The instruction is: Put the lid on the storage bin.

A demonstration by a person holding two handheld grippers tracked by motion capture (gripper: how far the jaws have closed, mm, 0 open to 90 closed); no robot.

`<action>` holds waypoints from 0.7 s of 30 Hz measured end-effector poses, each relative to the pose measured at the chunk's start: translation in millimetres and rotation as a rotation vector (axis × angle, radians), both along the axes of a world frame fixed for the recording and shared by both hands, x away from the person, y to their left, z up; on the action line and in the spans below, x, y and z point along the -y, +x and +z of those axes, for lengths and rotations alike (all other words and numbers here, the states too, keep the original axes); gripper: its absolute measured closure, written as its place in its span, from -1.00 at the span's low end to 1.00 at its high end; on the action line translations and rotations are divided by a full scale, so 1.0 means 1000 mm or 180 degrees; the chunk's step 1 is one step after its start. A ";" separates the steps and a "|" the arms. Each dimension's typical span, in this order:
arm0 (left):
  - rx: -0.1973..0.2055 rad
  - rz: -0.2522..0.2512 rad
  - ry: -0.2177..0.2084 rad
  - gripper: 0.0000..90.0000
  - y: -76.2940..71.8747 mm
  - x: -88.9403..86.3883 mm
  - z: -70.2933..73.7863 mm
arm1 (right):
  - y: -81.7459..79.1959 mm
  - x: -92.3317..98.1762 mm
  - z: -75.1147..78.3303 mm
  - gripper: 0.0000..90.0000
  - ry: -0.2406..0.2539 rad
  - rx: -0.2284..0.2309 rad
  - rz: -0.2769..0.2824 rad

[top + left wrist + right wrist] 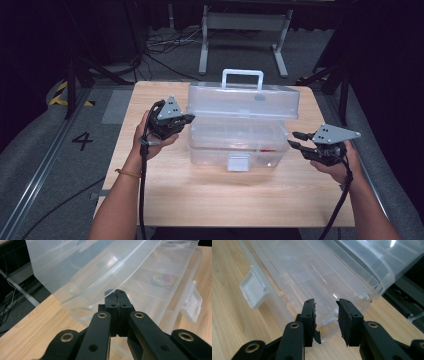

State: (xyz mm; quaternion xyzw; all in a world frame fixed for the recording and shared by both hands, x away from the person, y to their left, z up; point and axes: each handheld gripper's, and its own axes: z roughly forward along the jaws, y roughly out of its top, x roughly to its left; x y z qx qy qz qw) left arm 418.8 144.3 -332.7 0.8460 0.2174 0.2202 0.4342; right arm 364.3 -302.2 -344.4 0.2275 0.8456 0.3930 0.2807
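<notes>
Nearest to the camera, the person's forearms come in from the bottom edge of the high view, one tool in each hand. The left tool [186, 119] has its jaws fully closed, pad against pad, with nothing between them. In the left gripper view its tips sit right under the edge of the box's raised lid [82, 270], either touching it or just below; I can't tell which. The right tool [296, 139] has its jaws partly apart, a narrow-ish gap, and it's gripping nothing. It sits just off the right end of the box, tips pointing at it but not touching. In the right gripper view you can see the box's corner through the gap between the jaws.

The clear plastic box [237, 142] sits around the middle of the wooden surface [210, 195], lid tipped up and back with its white handle [242, 77] on top. The front latch [238, 162] hangs loose. There's something small and red [265, 149] inside the base, too small to make out.

Beyond the surface: grey carpet floor, a painted number 4 [82, 140], loose cables [165, 42], a metal frame stand [245, 30] and dark curtains.
</notes>
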 end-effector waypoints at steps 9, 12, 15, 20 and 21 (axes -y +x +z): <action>-0.0018 0.0008 -0.0016 1.00 -0.008 -0.002 -0.009 | 0.003 0.007 -0.010 0.45 0.0094 -0.0079 -0.0095; -0.0017 0.0002 -0.0005 1.00 -0.009 -0.002 -0.012 | 0.004 0.010 -0.013 0.44 0.0100 -0.0096 -0.0134; -0.0024 0.0002 -0.0001 1.00 -0.011 -0.002 -0.014 | 0.004 0.013 -0.014 0.43 0.0118 -0.0106 -0.0151; -0.0053 0.0004 -0.0024 1.00 -0.012 -0.003 -0.017 | 0.004 0.013 -0.016 0.43 0.0108 -0.0124 -0.0151; -0.0053 0.0005 -0.0017 1.00 -0.012 -0.003 -0.017 | 0.004 0.013 -0.017 0.42 0.0099 -0.0124 -0.0151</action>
